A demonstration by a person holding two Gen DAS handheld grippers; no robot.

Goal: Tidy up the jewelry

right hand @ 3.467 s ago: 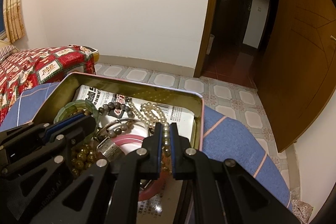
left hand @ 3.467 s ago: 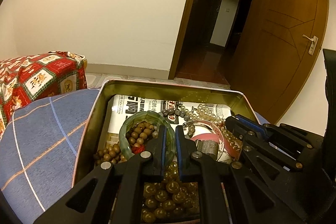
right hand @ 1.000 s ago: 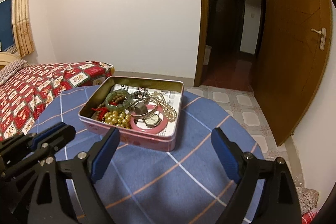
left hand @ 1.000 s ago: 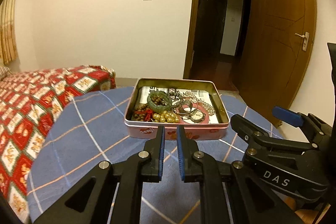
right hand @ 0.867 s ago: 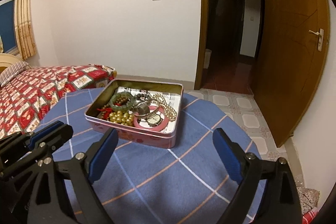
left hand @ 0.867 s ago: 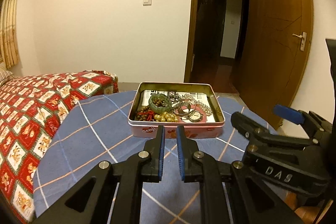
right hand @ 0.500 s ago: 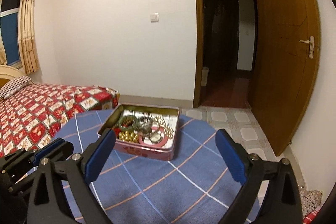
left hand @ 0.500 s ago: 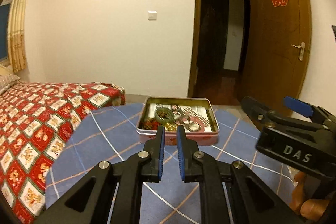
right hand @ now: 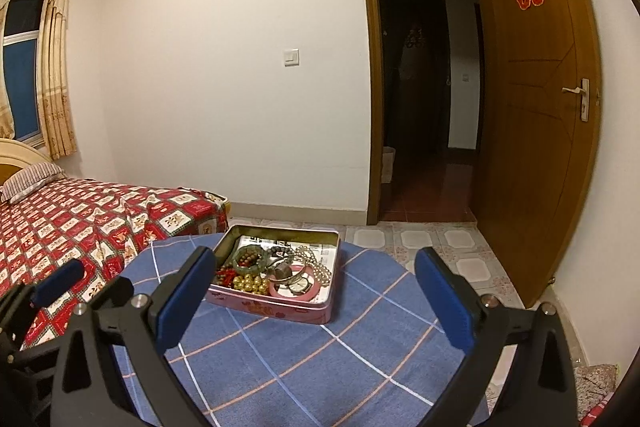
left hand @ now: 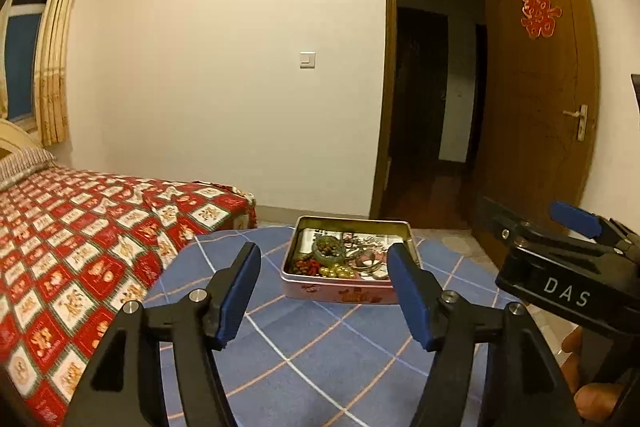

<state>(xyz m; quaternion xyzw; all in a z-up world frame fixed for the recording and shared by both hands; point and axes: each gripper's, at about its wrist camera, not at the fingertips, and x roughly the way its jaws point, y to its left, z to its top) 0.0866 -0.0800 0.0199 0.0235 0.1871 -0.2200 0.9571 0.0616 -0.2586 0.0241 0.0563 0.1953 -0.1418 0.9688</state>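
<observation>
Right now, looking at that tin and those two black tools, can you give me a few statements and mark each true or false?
1. The pink tin sits on a blue checked cloth. True.
2. The right tool is clamped on a bracelet. False: it holds nothing, jaws apart.
3. A green bangle lies in the tin. True.
4. The tin's lid is shut. False: the tin is open, the jewelry showing.
5. The left tool holds pearls. False: its jaws are opening, nothing between them.

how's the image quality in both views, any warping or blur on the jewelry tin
Left wrist view: warm dim light, door frame bowed by fisheye, tin small, contents soft. Right wrist view: same bowing and dark corners, tin sharper, beads distinguishable.
</observation>
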